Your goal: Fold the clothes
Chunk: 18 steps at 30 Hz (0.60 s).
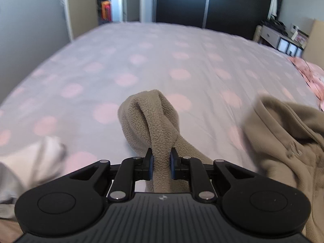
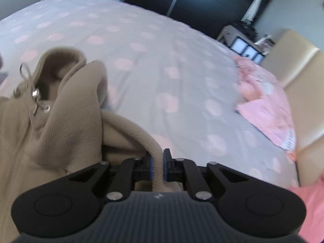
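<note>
Most of the beige fleece hoodie [image 2: 66, 111] runs out of view at the frame edges, and its far folds are blurred. It hangs above the spotted bed cover [image 1: 154, 60]. The left gripper [image 1: 161, 162] is clamped on a twisted strip of the fleece; the right gripper [image 2: 157, 165] pinches another fold. A pink cloth [image 2: 267, 109] lies smeared at the bed's side.

Grey bedspread [image 1: 162, 60] with pink dots; pink fabric [image 2: 269, 113] lies along its right edge; dark wardrobe [image 1: 202, 0] stands beyond its far edge
</note>
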Available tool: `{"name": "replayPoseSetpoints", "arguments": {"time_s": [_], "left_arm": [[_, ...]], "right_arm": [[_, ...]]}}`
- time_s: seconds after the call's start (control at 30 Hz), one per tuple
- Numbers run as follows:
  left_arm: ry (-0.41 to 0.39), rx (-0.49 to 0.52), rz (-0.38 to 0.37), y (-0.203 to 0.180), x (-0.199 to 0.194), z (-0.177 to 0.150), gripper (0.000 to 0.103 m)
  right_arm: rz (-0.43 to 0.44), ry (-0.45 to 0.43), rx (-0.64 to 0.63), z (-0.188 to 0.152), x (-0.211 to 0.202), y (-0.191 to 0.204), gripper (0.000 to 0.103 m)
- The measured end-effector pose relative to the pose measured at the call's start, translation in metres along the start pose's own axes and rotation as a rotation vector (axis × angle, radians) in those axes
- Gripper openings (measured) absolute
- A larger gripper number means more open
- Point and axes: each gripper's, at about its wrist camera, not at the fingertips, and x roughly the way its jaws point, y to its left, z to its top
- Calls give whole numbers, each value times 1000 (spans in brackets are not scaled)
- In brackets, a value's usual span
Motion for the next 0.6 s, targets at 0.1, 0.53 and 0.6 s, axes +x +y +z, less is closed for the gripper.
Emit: {"name": "replayPoseSetpoints", "arguments": {"time_s": [0.1, 0.53, 0.6], "left_arm": [[-47, -19, 53, 24, -31, 16, 13], [-143, -129, 219, 115, -110, 45, 13], [-119, -140, 238, 125, -108, 37, 13]], "right_arm": [[-49, -12, 23, 0, -21, -19, 10], [-327, 33, 325, -53, -85, -158, 9], [-347, 102, 372, -88, -76, -170, 9]]}}
